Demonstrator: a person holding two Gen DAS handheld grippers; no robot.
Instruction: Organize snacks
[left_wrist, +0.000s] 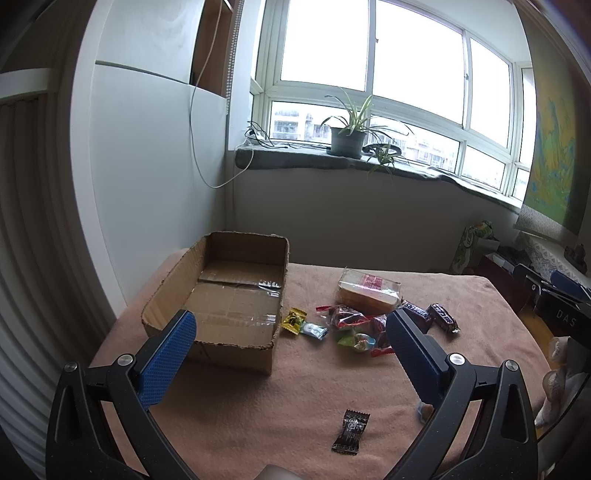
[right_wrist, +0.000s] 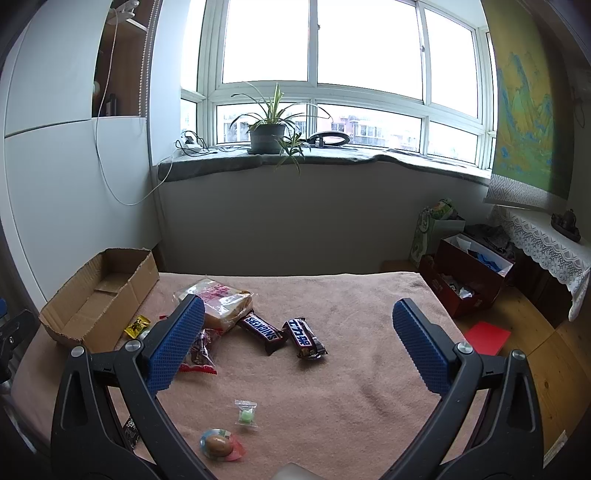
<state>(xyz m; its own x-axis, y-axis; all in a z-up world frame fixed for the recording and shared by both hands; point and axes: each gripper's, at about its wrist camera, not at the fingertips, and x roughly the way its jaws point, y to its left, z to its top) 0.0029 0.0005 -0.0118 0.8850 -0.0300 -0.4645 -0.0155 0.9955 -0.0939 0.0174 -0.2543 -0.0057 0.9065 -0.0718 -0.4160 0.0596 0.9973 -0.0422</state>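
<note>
An open, empty cardboard box (left_wrist: 218, 295) (right_wrist: 99, 291) stands at the table's left. Snacks lie loose to its right: a bagged bread slice (left_wrist: 369, 290) (right_wrist: 221, 302), two Snickers bars (right_wrist: 262, 332) (right_wrist: 304, 338), a red-wrapped snack (left_wrist: 351, 317) (right_wrist: 199, 350), a yellow candy (left_wrist: 293, 320) (right_wrist: 137, 326), a blue candy (left_wrist: 314, 329), a dark brown packet (left_wrist: 351, 430), a green candy (right_wrist: 246, 413) and an egg-shaped sweet (right_wrist: 219, 445). My left gripper (left_wrist: 291, 332) is open and empty above the table by the box. My right gripper (right_wrist: 299, 325) is open and empty above the Snickers bars.
A pink cloth covers the table (right_wrist: 351, 369). A potted plant (right_wrist: 267, 136) stands on the windowsill behind. Red boxes (right_wrist: 465, 280) and a bag sit on the floor at the right. A white wall is close on the left.
</note>
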